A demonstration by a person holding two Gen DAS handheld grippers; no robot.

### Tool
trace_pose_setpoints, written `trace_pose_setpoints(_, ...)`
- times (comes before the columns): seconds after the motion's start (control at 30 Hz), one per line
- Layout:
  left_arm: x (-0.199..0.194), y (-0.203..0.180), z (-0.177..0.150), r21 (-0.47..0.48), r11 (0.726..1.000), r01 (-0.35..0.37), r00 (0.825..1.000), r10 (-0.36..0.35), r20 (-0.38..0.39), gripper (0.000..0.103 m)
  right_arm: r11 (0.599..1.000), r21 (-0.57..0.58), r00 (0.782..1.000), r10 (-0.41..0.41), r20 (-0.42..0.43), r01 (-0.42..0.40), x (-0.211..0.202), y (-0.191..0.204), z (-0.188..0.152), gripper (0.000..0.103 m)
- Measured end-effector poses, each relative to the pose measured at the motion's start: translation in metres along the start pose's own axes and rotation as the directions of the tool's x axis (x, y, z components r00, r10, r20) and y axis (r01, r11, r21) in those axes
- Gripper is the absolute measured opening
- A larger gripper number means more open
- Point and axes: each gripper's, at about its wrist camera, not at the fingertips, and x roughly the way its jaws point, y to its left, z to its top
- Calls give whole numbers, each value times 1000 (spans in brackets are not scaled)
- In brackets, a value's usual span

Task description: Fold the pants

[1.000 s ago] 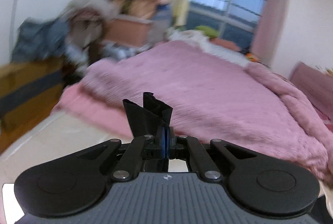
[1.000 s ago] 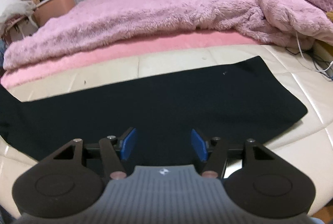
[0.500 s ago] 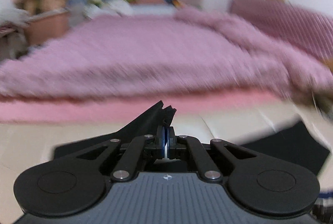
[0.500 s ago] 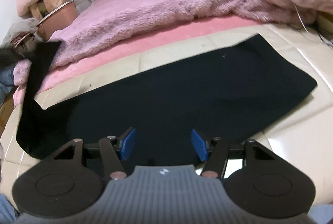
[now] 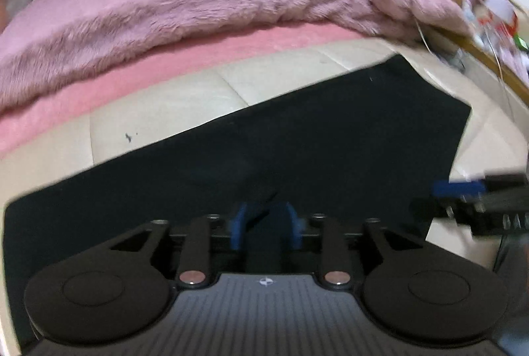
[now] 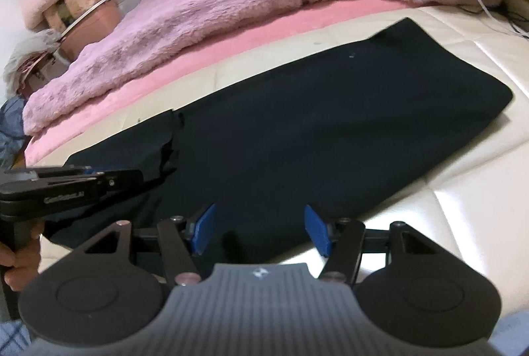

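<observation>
One pair of black pants (image 6: pixel 297 138) lay flat on the cream quilted surface (image 6: pixel 463 223) at the foot of a bed, beside one pink fluffy blanket (image 6: pixel 231 2). The step in hand appeared to be the lengthwise fold: the cuff end (image 6: pixel 155 138) had been laid over the body of the garment. The left claw (image 5: pixel 266 225) had just been opening; its jaws stood part open with a fold of black cloth between the pads, apparently released. The right claw (image 6: pixel 259 228) stood wide and empty over the near edge. The next move probably called for smoothing the folded layer, then gripping one end for a second fold. Two claws, one garment.
</observation>
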Motion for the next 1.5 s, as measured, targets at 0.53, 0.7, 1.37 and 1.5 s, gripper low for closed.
trace_pose_setpoints(0.53,40,2,5,59,998,-13,998,16,-53,11,992,-102,996,76,-47,-80,30,24,11,46)
trace_pose_setpoints(0.7,24,32,14,-104,991,81,996,-83,-18,0,966,-215,989,129,-71,-141,45,37,24,46)
trace_pose_setpoints(1.37,-28,84,46,-331,932,149,983,-102,156,0,905,-276,938,270,-218,-325,135,95,72,0)
trace_pose_setpoints(1.5,-26,82,49,-324,933,158,982,-114,152,0,897,-255,925,311,-217,-362,120,91,72,0)
